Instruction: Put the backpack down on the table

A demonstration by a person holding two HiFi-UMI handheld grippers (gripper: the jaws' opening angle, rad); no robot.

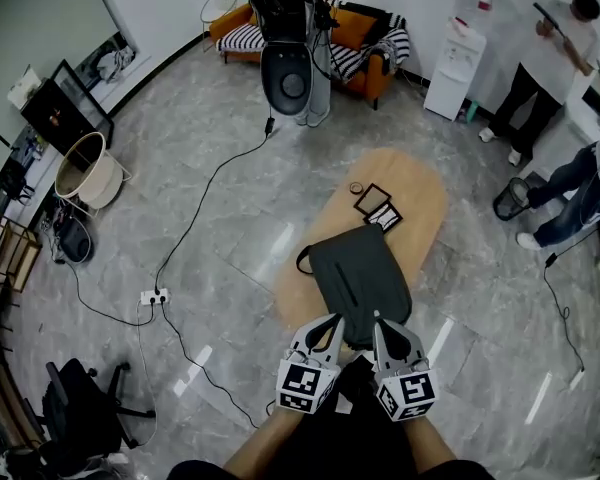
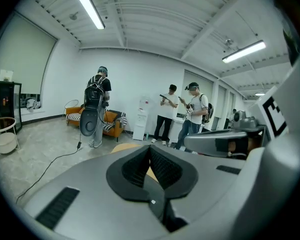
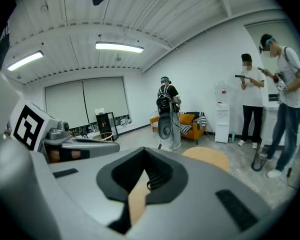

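Backpack: the dark grey backpack lies flat on the near half of the oval wooden surface, handle loop at its far-left corner. Task looks about done.
Left gripper: the left gripper is at the backpack's near edge, jaws drawn together at the tips, nothing between them.
Right gripper: the right gripper is just to the right of it, jaws likewise closed up, holding nothing.
Contact: cannot tell whether either tip touches the fabric.
Far end: a black frame and a small card sit just past the backpack's far edge.
Risk 1: the backpack's near end sits at the surface's near edge. A tip catching fabric on pull-back would likely drag it off.
Risk 2: a forward push would shove the backpack into the frame and card.
Head view only: the backpack, the whole layout, both grippers side by side.
Gripper views only: jaw state up close. They look level across the room with no backpack body in sight, just a tan sliver of surface between the pads, people standing, and an orange sofa.
Right gripper view extra: a small dark loop past the pads, maybe the handle, not sure.
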